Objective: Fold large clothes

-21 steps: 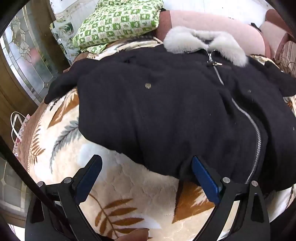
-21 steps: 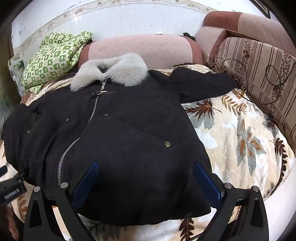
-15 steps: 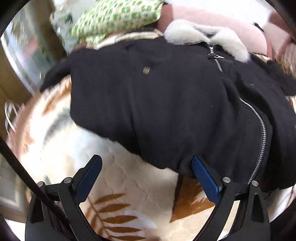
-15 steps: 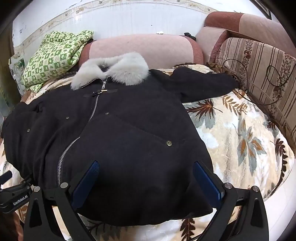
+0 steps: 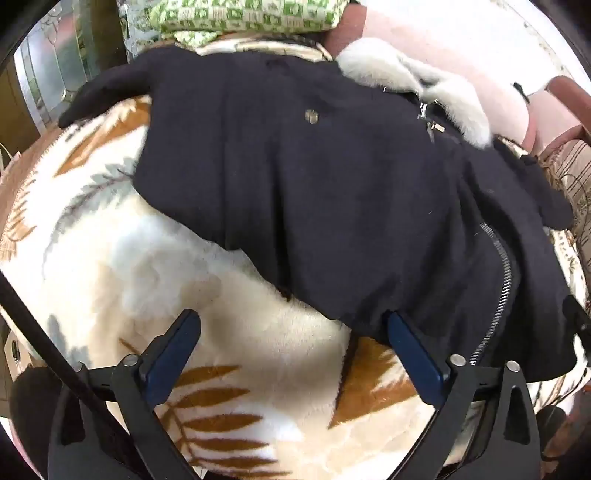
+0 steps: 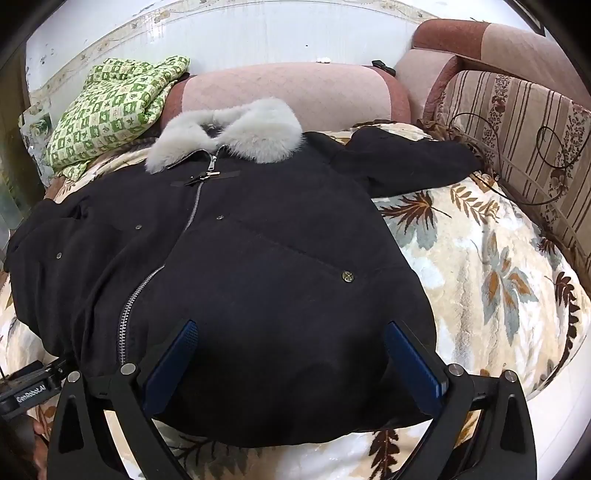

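Below both gaping tongs (image 5: 291, 325) (image 6: 291, 332), black coat (image 6: 258, 277) hides its own hem.

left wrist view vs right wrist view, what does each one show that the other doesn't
Only the left wrist view shows the glass door and the coat's left sleeve end. Only the right wrist view shows the striped cushion and the wall. Both show the black coat, its fur collar, the zipper, the green patterned cloth and the leaf blanket.
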Demonstrator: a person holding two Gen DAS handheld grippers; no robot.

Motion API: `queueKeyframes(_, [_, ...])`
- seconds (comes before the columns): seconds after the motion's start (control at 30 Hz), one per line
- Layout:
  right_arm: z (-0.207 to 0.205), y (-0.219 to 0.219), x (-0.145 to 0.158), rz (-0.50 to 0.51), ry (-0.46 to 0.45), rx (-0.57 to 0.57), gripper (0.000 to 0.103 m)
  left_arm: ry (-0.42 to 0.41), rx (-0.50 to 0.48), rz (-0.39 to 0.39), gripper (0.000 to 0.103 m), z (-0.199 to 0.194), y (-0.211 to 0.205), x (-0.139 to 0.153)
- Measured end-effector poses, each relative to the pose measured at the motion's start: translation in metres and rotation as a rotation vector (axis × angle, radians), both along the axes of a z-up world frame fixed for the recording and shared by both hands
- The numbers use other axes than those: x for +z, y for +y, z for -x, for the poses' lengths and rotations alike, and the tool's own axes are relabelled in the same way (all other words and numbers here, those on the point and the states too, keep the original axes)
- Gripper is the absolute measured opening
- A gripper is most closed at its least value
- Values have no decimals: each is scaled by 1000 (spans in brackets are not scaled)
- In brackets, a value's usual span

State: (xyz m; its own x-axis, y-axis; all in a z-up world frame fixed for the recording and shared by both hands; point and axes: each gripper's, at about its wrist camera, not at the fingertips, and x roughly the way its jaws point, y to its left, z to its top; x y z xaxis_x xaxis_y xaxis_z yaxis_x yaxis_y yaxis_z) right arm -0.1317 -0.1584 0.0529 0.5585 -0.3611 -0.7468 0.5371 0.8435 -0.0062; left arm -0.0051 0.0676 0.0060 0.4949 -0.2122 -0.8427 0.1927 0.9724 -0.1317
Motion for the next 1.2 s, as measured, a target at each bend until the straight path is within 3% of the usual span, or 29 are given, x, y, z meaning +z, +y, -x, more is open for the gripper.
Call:
queueKeyframes(0.13, [2,-1,7,13,-22,-7,102,-132,12,-9,100,35,-1,28])
queueKeyframes(0.33, [11,1,23,14,-67,-11,102,-255,-53,-83,100,78,-12,81])
queueKeyframes(0.43, [18,3,32,42,-81,-21,102,-238,-131,-107,100,62,-25,106])
queueKeyframes(0.6, [32,0,45,62,-114,-40,102,-250,-138,-122,100,71,-43,118])
queueKeyframes(1.2, [38,5,53,83,-112,-36,102,-244,-171,-106,100,74,-57,112])
